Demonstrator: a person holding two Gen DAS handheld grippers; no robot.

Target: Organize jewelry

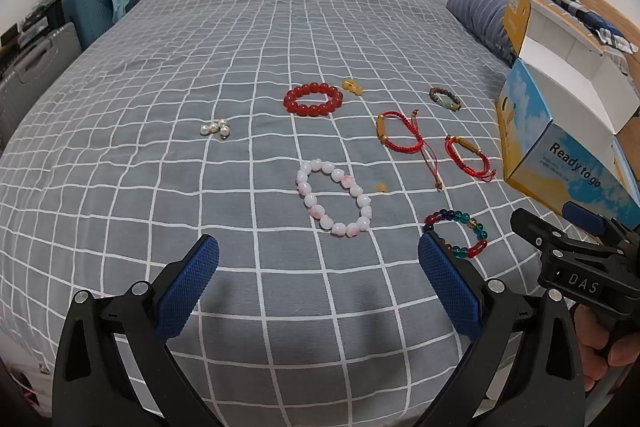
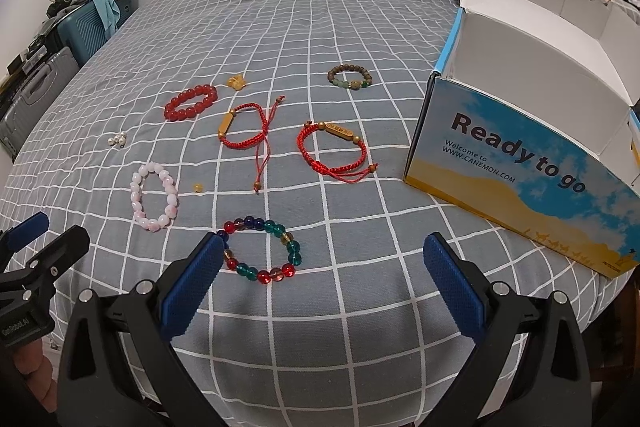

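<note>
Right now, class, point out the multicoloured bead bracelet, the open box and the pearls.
multicoloured bead bracelet (image 2: 294, 247): right wrist view, teal bead.
open box (image 2: 516, 163): right wrist view, printed front wall.
pearls (image 1: 215, 128): left wrist view, cluster's middle.

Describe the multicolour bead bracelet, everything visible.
The multicolour bracelet is a closed loop of round, glossy, glass-like beads: red, teal, dark blue and amber-clear. It lies flat on the grey checked bedsheet, nearest the grippers, in front of the other bracelets and left of the box. In the right wrist view the open right gripper frames it, one pad overlapping its left edge; contact cannot be told. The left wrist view shows it partly behind a pad.
</note>
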